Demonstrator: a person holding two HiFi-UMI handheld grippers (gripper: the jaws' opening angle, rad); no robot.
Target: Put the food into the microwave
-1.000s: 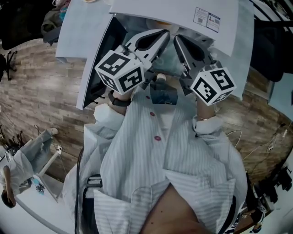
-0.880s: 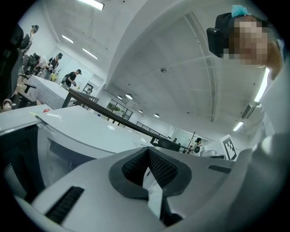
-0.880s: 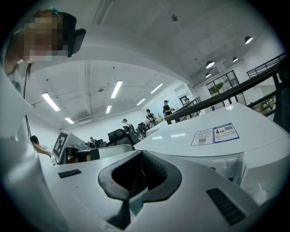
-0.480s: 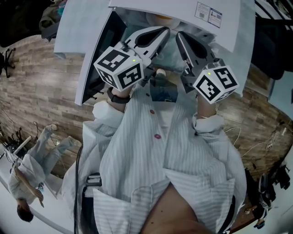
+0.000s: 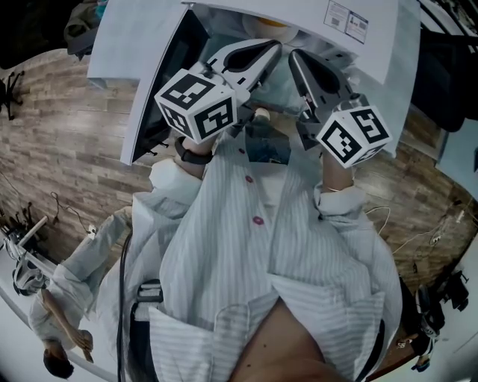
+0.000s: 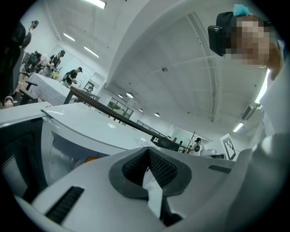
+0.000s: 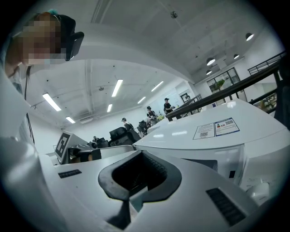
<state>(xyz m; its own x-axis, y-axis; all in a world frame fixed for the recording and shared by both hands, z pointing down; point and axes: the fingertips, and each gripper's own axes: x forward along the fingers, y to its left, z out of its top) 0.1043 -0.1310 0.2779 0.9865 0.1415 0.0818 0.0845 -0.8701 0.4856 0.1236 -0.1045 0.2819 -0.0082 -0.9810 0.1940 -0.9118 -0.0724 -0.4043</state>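
Observation:
The white microwave (image 5: pixel 299 16) stands in front of me with its door (image 5: pixel 153 89) swung open to the left. Something orange-yellow (image 5: pixel 266 24) sits inside the cavity and shows as an orange patch (image 6: pixel 90 159) in the left gripper view. My left gripper (image 5: pixel 269 51) is shut and empty, pointing level at the opening. Beside it, my right gripper (image 5: pixel 297 60) is also shut, with nothing between its pads. In their own views the left gripper (image 6: pixel 147 154) faces the microwave (image 6: pixel 86 131), and the right gripper (image 7: pixel 141 156) sees the microwave (image 7: pixel 204 131) with its label.
The floor (image 5: pixel 67 142) is wood planks. A person (image 5: pixel 71 287) stands at the lower left. Cables (image 5: pixel 414 239) lie on the floor at the right, with dark gear (image 5: pixel 448 74) beyond. My striped shirt (image 5: pixel 261 254) fills the lower middle of the head view.
Both grippers have stayed almost where they were, still shut. The person at the lower left has shifted down and to the right across the floor.

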